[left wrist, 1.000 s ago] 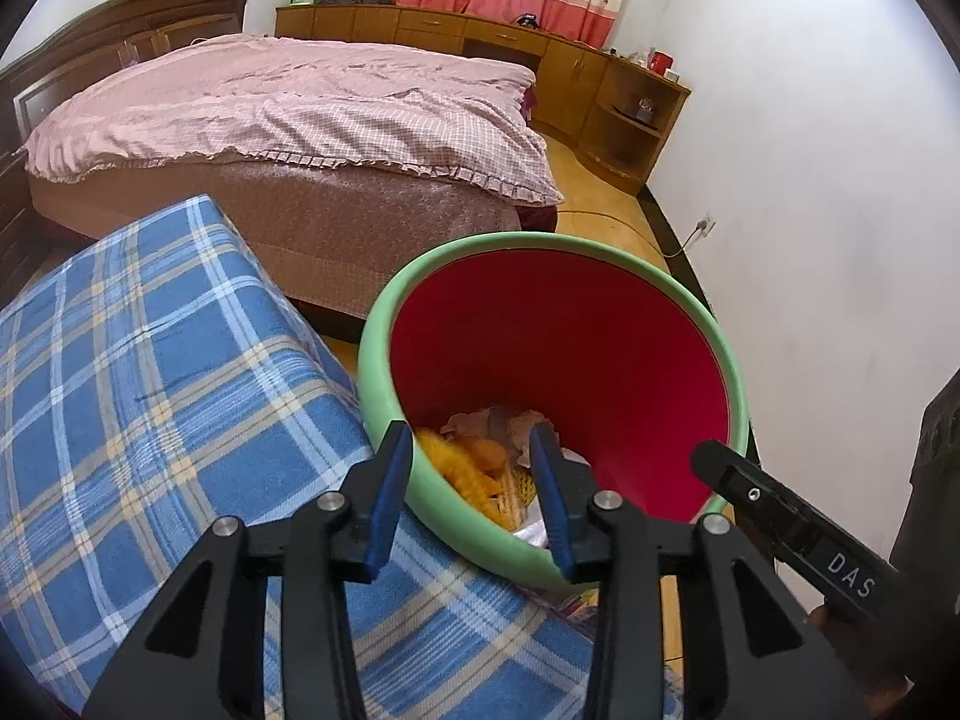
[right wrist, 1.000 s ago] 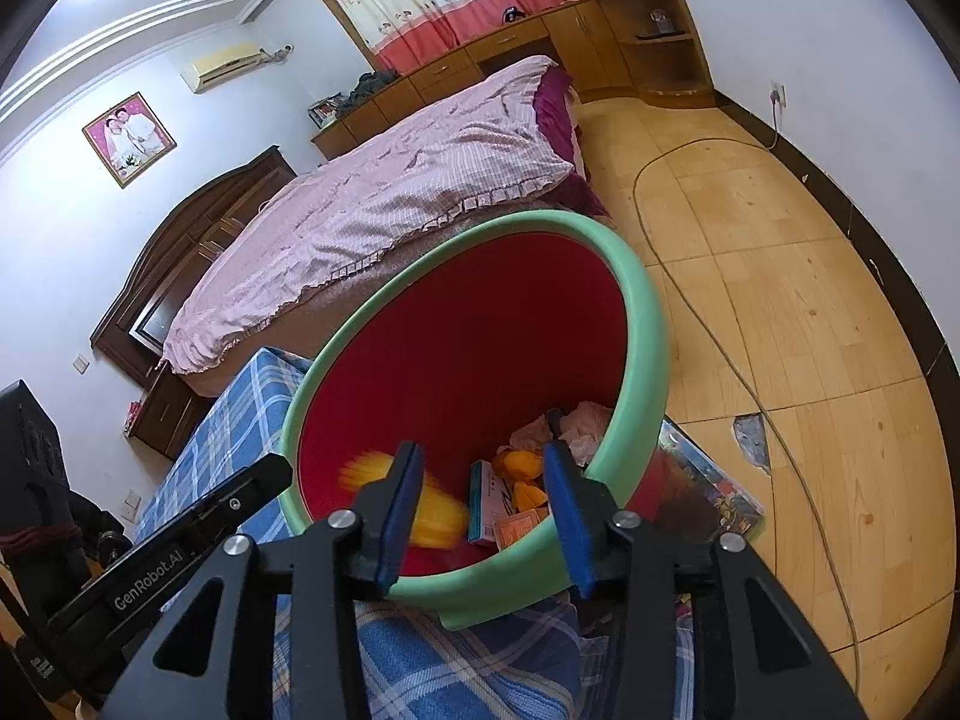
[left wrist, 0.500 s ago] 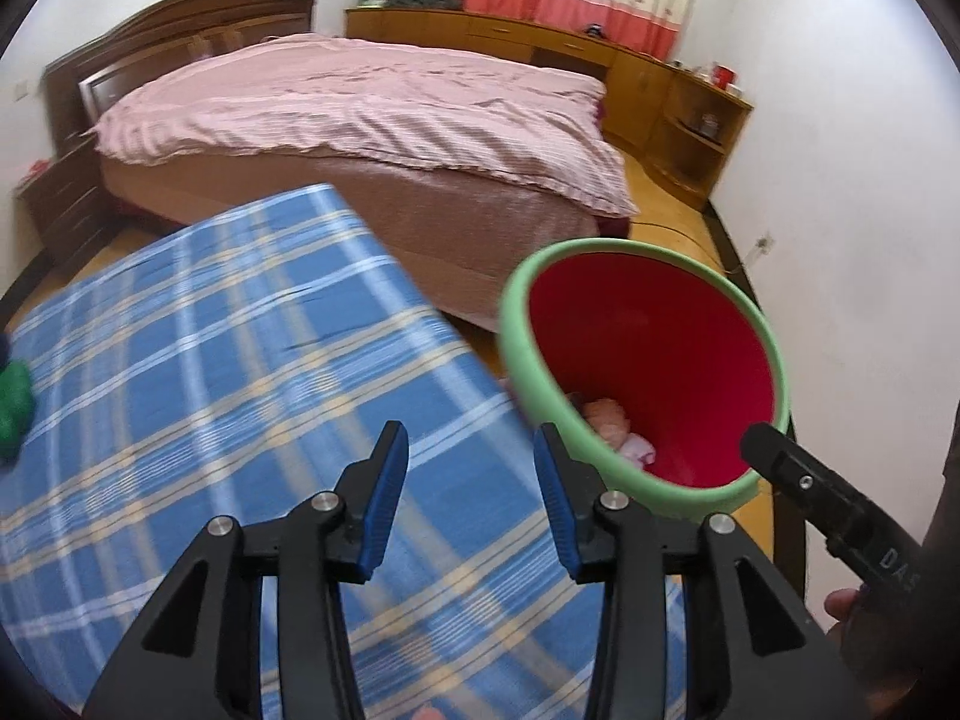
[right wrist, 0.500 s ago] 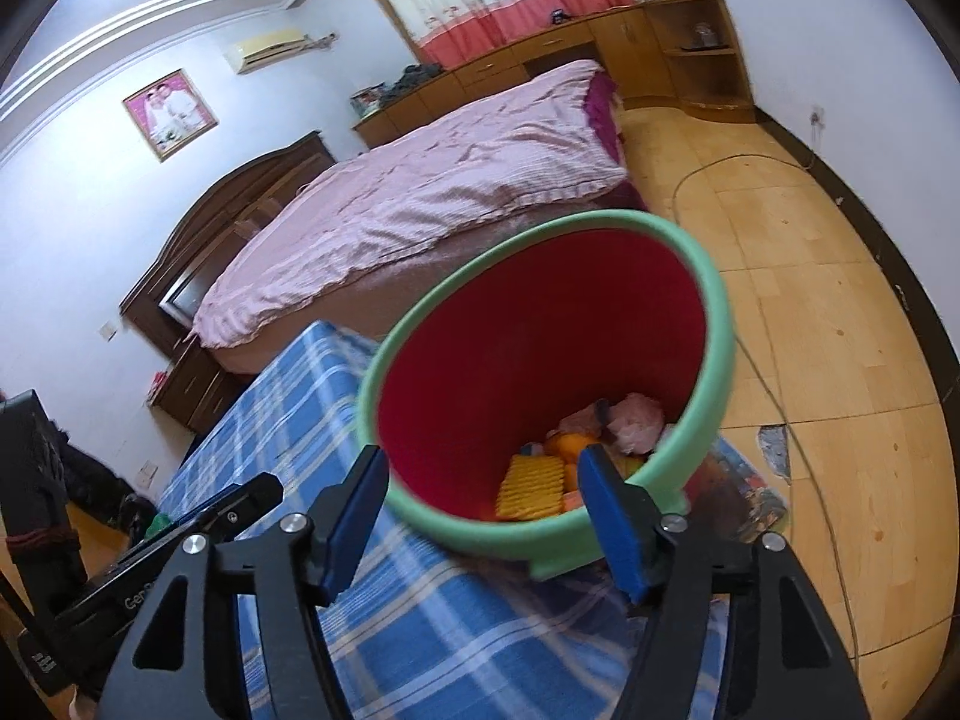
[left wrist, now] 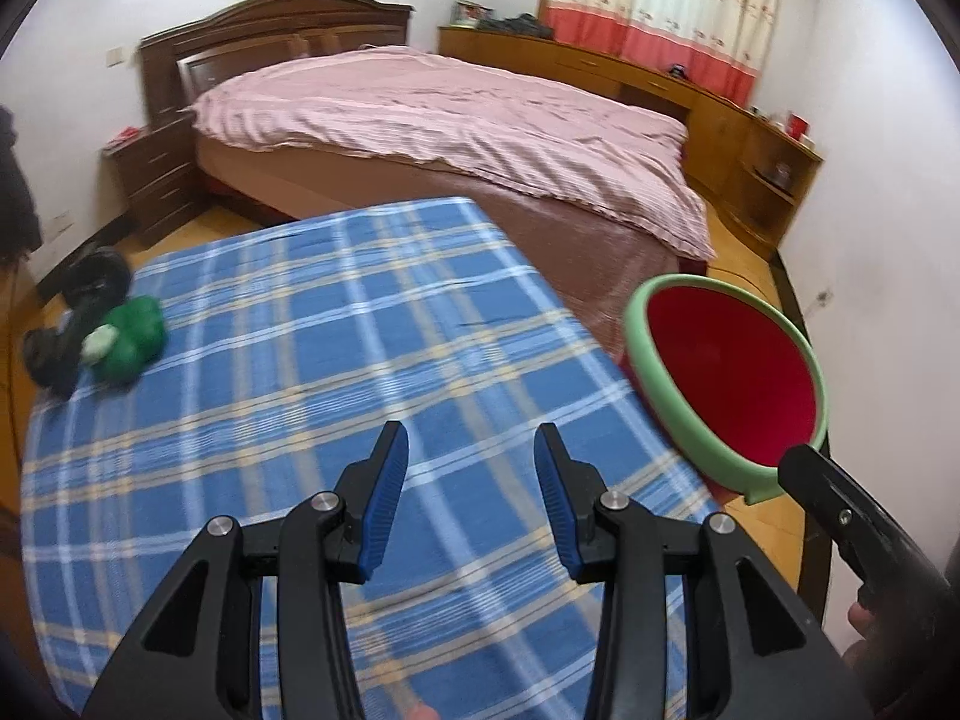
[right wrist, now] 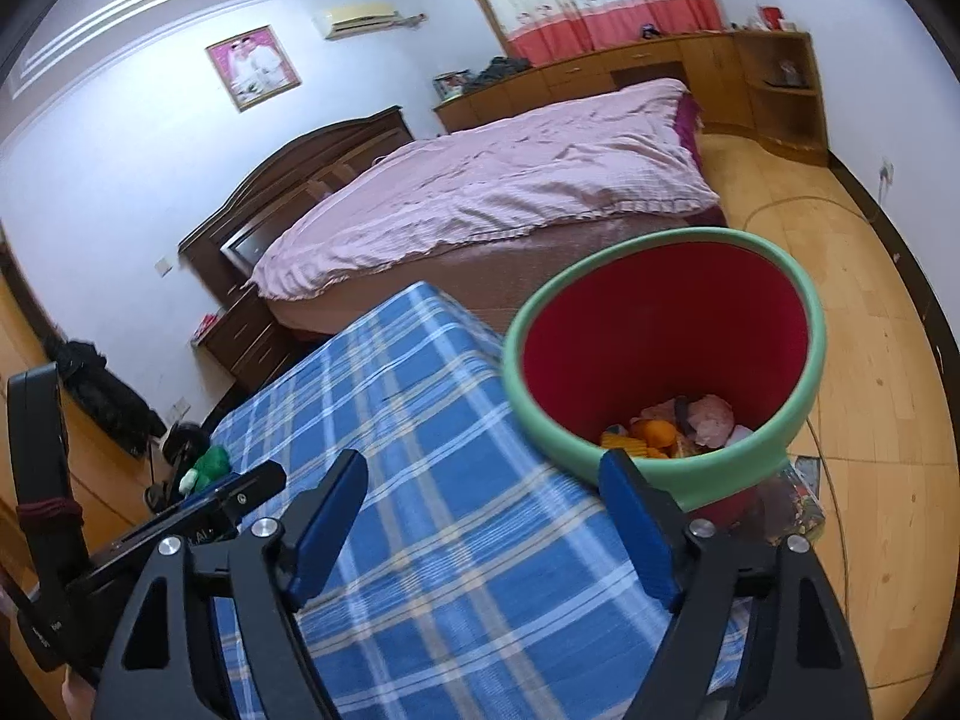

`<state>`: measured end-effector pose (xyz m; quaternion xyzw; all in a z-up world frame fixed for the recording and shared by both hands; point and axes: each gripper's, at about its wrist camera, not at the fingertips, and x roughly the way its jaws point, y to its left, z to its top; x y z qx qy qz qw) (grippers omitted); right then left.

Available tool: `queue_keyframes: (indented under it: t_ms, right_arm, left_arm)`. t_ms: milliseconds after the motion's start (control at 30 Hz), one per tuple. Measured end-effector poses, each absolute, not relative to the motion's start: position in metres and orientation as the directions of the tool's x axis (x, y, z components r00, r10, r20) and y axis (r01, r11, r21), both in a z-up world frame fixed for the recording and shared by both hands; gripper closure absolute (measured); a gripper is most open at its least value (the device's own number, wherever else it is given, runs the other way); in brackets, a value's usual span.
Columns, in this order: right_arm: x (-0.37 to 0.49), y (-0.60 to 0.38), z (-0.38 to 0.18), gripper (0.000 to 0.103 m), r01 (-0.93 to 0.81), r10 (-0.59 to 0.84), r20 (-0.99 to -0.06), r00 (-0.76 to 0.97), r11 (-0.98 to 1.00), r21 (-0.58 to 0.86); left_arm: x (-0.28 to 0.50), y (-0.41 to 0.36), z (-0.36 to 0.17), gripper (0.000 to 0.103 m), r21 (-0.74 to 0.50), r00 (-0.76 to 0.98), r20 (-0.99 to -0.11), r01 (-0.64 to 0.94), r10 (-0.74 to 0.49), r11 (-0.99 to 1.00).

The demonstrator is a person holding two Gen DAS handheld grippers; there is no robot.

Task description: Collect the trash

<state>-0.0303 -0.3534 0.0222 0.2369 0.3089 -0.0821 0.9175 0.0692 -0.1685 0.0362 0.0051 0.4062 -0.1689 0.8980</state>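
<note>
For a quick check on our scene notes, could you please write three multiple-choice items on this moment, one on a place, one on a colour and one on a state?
1. Where does the green crumpled thing lie?
A. in the bin
B. on the checked cloth's far left corner
C. on the bed

2. What colour is the bin's inside?
A. red
B. blue
C. white

3. How is the right gripper?
A. shut on a wrapper
B. shut and empty
C. open and empty

Answers: 1 B, it rests on the blue checked cloth; 2 A, red wall under a green rim; 3 C, its jaws have just been opening, with nothing between them.
</note>
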Motion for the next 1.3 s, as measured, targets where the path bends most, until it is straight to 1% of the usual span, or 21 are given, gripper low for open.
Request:
queue_keyframes:
  t_ms: [367,867,1300]
  right_arm:
    - [-0.043,-0.308,0.030,0.018,0.236,0.014,-0.594,0.804,0.910,0.342]
    - [-0.063,-0.284,0.035,0.018,0.205,0.017,-0.574,0.819,0.925,0.319]
    - [-0.066,-0.278,0.035,0.018,0.195,0.026,-0.572,0.820,0.927,0.320]
  left_arm:
    - [0.041,-0.119,0.046,0.059,-0.090,0.680,-0.703,0.206,-0.208,0.975]
    - [0.015,-0.099,0.055,0.059,-0.090,0.723,-0.666,0.167,-0.184,0.982]
    - [0.008,-0.091,0.058,0.059,-0.085,0.743,-0.650,0.142,-0.163,0.986]
